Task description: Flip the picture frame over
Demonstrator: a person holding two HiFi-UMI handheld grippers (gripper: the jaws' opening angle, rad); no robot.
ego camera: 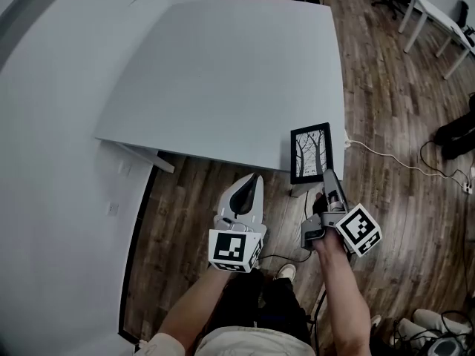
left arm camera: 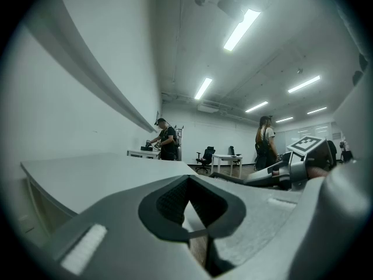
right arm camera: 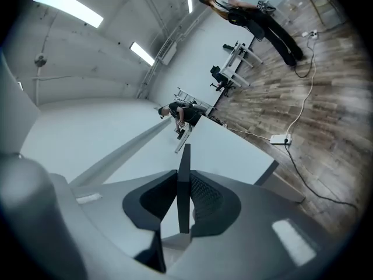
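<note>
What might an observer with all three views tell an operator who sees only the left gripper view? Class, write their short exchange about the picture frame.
Operator: Is the picture frame held?
Observer: Yes. The right gripper view shows the right gripper shut on its thin edge.
Operator: Which side faces up?
Observer: In the head view, the side with the picture of bare trees faces the camera.
Operator: Where is it?
Observer: Over the table's near edge, by the right corner.

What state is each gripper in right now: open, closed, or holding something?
Left gripper: closed, holding nothing.
Right gripper: closed on the picture frame, gripping it by one edge.
</note>
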